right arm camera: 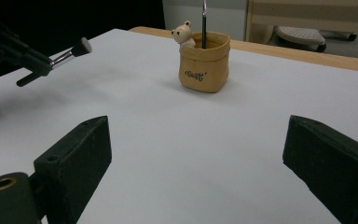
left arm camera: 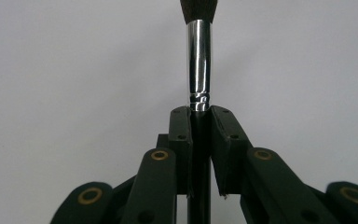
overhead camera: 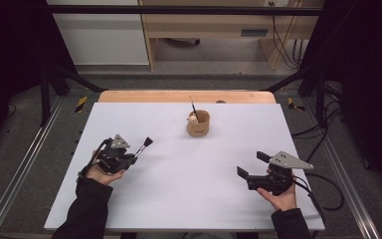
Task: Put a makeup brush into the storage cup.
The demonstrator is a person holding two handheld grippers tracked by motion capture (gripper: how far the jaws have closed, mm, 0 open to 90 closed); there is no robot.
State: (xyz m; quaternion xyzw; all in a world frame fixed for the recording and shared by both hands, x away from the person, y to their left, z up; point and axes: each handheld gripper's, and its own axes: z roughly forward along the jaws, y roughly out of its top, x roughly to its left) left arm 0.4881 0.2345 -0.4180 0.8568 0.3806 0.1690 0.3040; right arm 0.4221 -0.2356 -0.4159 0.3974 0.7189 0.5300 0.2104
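My left gripper [overhead camera: 135, 157] is shut on a makeup brush [overhead camera: 144, 145] with a black handle, silver ferrule and dark bristles; it hovers over the left part of the white table top. In the left gripper view the brush [left arm camera: 199, 60] runs straight up between the closed jaws. The brush [right arm camera: 70, 52] also appears at the left of the right gripper view. A tan pouch-shaped holder [overhead camera: 198, 123] with a small bear figure stands at the far middle, and a thin brush stands in it. The holder [right arm camera: 204, 61] lies ahead of my right gripper [overhead camera: 251, 164], which is open and holds nothing.
The white board [overhead camera: 189, 199] covers a wooden table whose far edge [overhead camera: 179, 96] shows behind it. Metal rails run along both sides, and cables lie on the floor at the right. A wooden desk stands beyond the table.
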